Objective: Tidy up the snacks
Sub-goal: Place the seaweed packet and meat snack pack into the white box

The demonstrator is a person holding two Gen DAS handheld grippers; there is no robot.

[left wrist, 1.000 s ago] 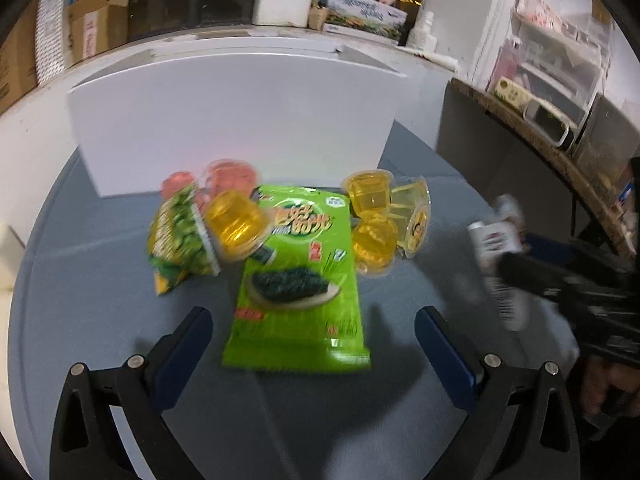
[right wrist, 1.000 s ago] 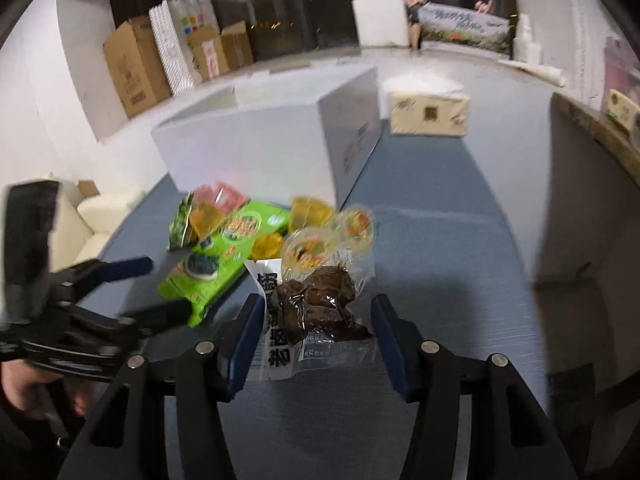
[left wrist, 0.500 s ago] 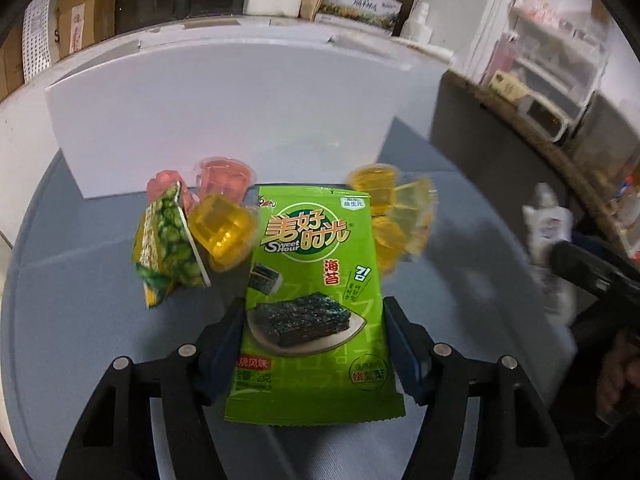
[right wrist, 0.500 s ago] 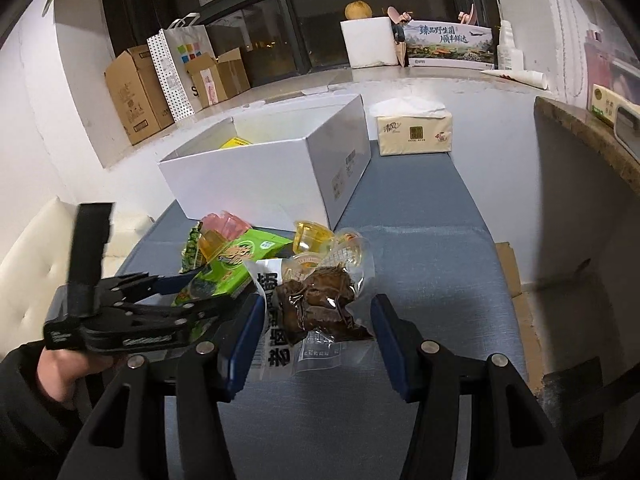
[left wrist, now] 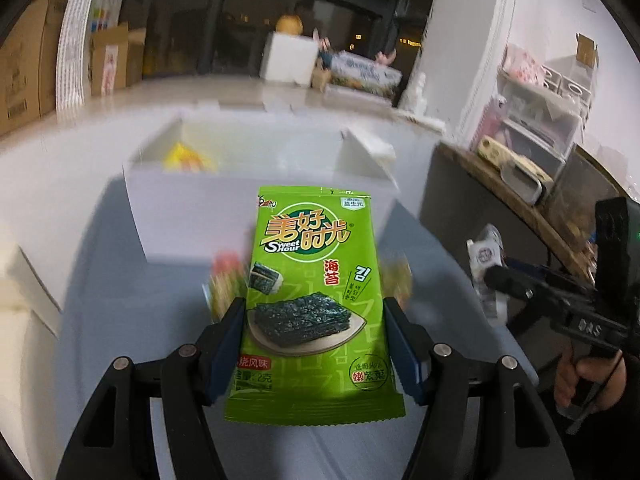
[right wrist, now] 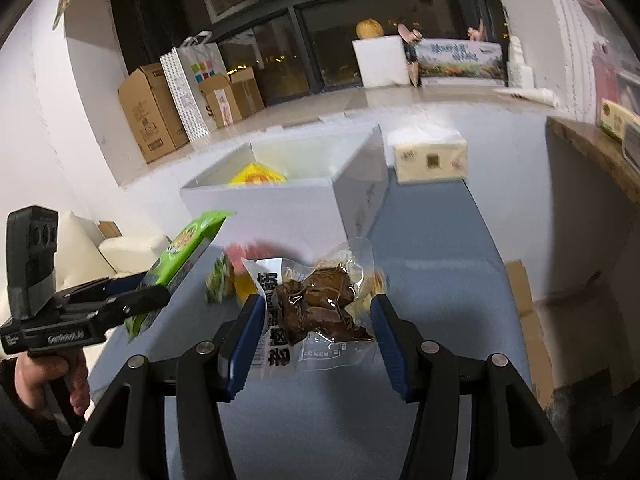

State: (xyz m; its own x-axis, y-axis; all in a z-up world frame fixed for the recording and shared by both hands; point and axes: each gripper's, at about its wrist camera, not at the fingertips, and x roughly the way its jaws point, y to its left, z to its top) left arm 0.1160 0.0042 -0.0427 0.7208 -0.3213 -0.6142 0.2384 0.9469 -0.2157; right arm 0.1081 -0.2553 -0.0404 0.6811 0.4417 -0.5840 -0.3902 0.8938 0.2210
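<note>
Left gripper (left wrist: pixel 314 342), wide open a second ago, now clamps the flat green foil seaweed packet (left wrist: pixel 312 308) and has lifted it off the blue desk (left wrist: pixel 140 320), while right gripper (right wrist: pixel 316 338) stays closed on the clear vacuum pouch of brown meat (right wrist: pixel 320 308), both probably headed for the open white cardboard box (left wrist: pixel 192 216).

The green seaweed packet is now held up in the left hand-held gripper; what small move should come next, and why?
Probably carry the green seaweed packet forward over the open white box. The left hand-held gripper clamps the packet by its sides, clear of the table, and the box stands just behind it with a yellow packet already inside.
</note>
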